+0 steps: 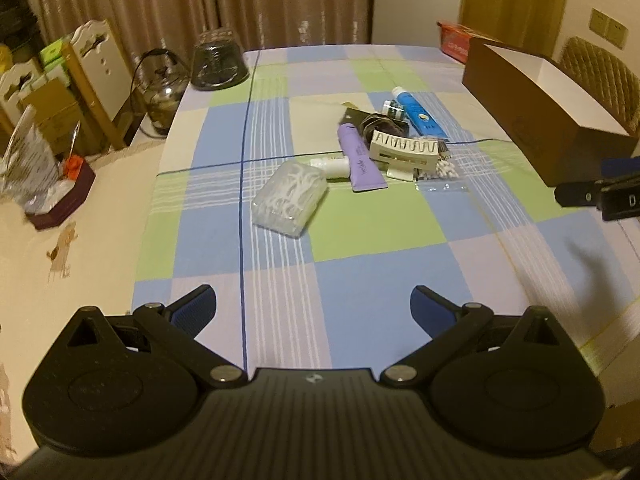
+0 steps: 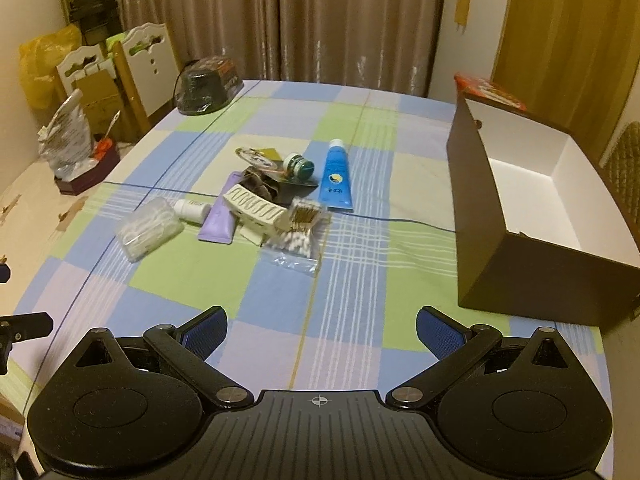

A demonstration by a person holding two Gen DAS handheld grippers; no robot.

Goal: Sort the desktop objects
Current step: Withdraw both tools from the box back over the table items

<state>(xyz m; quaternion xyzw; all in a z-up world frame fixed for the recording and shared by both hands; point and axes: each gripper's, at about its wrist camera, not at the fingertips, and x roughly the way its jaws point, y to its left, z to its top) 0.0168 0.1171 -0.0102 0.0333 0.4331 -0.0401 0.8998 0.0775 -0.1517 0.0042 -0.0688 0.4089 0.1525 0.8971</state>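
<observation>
A pile of small items lies mid-table on the checked cloth: a clear floss-pick box [image 1: 289,198] [image 2: 147,227], a white bottle [image 1: 331,167] [image 2: 191,210], a purple tube [image 1: 361,160] [image 2: 219,222], a cream hair claw [image 1: 404,150] [image 2: 256,209], a bag of cotton swabs [image 1: 440,168] [image 2: 296,244], a blue tube [image 1: 420,114] [image 2: 337,178] and a green jar [image 2: 299,165]. An open brown box [image 1: 548,120] [image 2: 532,216] stands at the right. My left gripper [image 1: 314,312] and right gripper [image 2: 322,334] are both open and empty, well short of the pile.
A dark domed container [image 1: 219,60] [image 2: 208,85] stands at the far left corner of the table. A red box [image 1: 454,40] lies behind the brown box. A side surface at the left holds a bag and a dark tray [image 1: 60,196]. Chairs stand around.
</observation>
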